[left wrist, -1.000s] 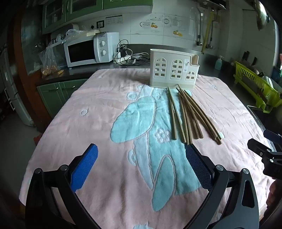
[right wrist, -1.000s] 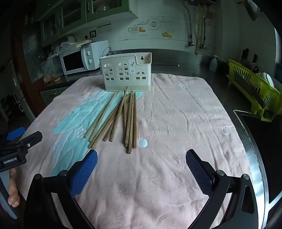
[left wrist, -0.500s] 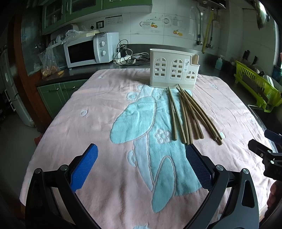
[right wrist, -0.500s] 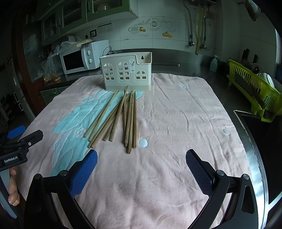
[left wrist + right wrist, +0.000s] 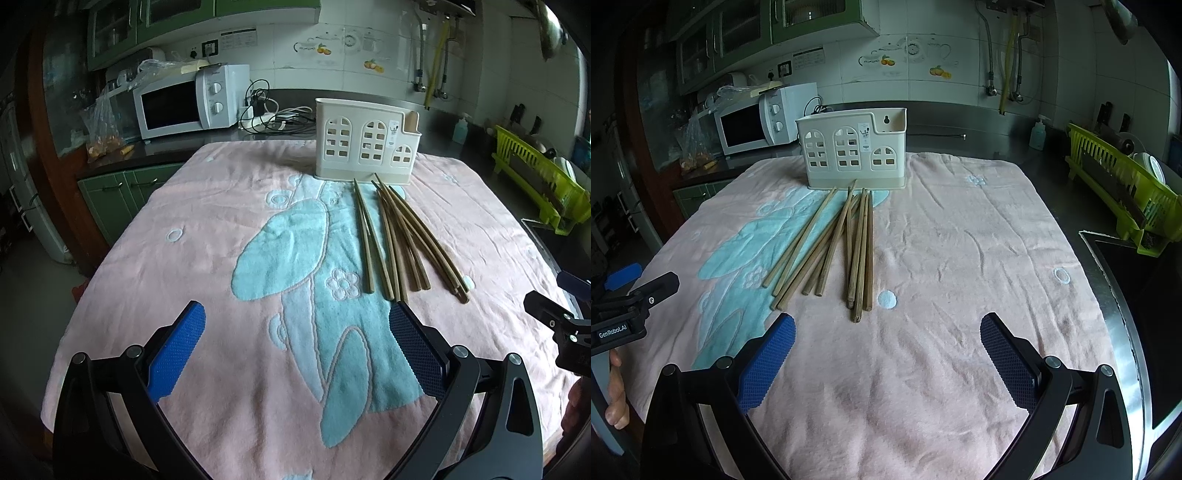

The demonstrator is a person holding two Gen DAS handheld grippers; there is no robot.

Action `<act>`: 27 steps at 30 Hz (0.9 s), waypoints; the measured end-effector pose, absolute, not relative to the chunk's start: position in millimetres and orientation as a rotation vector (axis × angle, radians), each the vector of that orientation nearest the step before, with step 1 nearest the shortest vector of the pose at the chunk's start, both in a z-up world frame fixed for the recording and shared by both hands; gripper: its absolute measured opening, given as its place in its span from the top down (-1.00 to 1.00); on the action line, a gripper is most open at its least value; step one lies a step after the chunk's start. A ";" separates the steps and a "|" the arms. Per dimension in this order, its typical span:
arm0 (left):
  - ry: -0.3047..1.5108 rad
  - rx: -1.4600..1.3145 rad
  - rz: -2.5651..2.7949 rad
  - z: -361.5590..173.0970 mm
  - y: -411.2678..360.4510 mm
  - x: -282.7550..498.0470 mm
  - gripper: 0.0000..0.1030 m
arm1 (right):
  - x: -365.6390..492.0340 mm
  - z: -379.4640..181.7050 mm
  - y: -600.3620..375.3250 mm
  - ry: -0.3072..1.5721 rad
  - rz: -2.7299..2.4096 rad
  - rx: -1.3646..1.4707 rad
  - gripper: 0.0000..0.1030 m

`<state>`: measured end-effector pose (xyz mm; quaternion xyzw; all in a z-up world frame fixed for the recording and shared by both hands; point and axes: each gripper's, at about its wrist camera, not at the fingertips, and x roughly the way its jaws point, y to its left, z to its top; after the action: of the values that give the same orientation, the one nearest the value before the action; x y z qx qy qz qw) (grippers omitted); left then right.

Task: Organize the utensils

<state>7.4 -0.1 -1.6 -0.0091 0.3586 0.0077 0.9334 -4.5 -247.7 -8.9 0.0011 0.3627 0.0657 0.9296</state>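
Several wooden chopsticks lie loose on a pink and teal towel, fanned out in front of a cream utensil holder with window cut-outs. The same chopsticks and holder show in the right wrist view. My left gripper is open and empty, above the towel's near side, short of the chopsticks' near ends. My right gripper is open and empty, just short of the chopsticks' near ends.
A white microwave and cables stand at the back left. A green dish rack stands at the right by a dark sink. The towel covers the counter to its front edge.
Both grippers have edged slightly forward toward the chopsticks. Both stay open. The chopsticks and holder have not moved.
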 end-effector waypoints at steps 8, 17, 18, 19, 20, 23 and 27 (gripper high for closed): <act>0.734 -0.021 0.012 -2.0 0.0 8.0 -0.91 | -2.6 -10.6 -247.8 0.746 0.134 -0.007 -0.89; 0.732 -0.018 0.011 -1.7 1.9 10.6 -0.91 | -0.7 -12.2 -248.5 0.750 0.125 -0.019 -0.89; 0.731 -0.019 0.010 -1.8 2.4 11.1 -0.91 | -0.3 -12.6 -248.8 0.752 0.124 -0.019 -0.89; 0.731 -0.020 0.012 -2.1 2.6 11.7 -0.91 | 0.6 -13.2 -249.4 0.754 0.124 -0.017 -0.89; 0.734 -0.020 0.013 -2.1 2.5 12.2 -0.91 | 0.8 -13.2 -249.4 0.756 0.123 -0.018 -0.89; 0.737 -0.021 0.012 -2.7 2.8 14.3 -0.91 | 1.7 -12.7 -249.4 0.753 0.123 -0.017 -0.89; 0.739 -0.019 0.007 -2.8 3.4 14.7 -0.91 | 2.2 -12.7 -248.9 0.750 0.124 -0.021 -0.89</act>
<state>14.7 3.4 -2.8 -0.0094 0.3611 0.0035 0.9325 2.2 -248.9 -12.7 -0.0102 0.3662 0.0604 0.9285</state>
